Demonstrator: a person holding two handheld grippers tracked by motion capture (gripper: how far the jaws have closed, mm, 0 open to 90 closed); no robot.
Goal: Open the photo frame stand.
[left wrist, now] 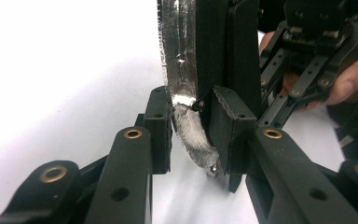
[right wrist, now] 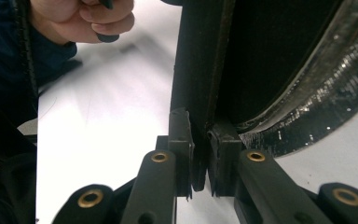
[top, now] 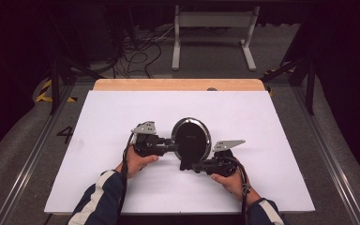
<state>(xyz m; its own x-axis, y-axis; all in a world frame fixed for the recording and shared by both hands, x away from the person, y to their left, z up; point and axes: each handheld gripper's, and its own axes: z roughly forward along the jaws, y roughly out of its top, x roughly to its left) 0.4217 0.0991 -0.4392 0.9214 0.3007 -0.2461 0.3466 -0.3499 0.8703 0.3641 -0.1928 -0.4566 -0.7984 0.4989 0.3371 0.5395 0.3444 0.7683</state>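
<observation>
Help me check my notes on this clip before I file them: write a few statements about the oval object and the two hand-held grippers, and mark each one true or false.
1. The oval black object has a silvery rim. True.
2. It lies on a bare wooden tabletop. False: it is on the white board.
3. The left hand-held gripper pinches the silvery rim. True.
4. The right hand-held gripper hangs open, clear of the object. False: it is shut on a thin black edge at the object's near end.

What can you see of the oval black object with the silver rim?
The oval black object with the silver rim lies in the middle of the white board. Its rim looks like crinkled foil, and a black tab sticks out at its near end. The left gripper clamps its rim; the right gripper clamps the tab.
</observation>
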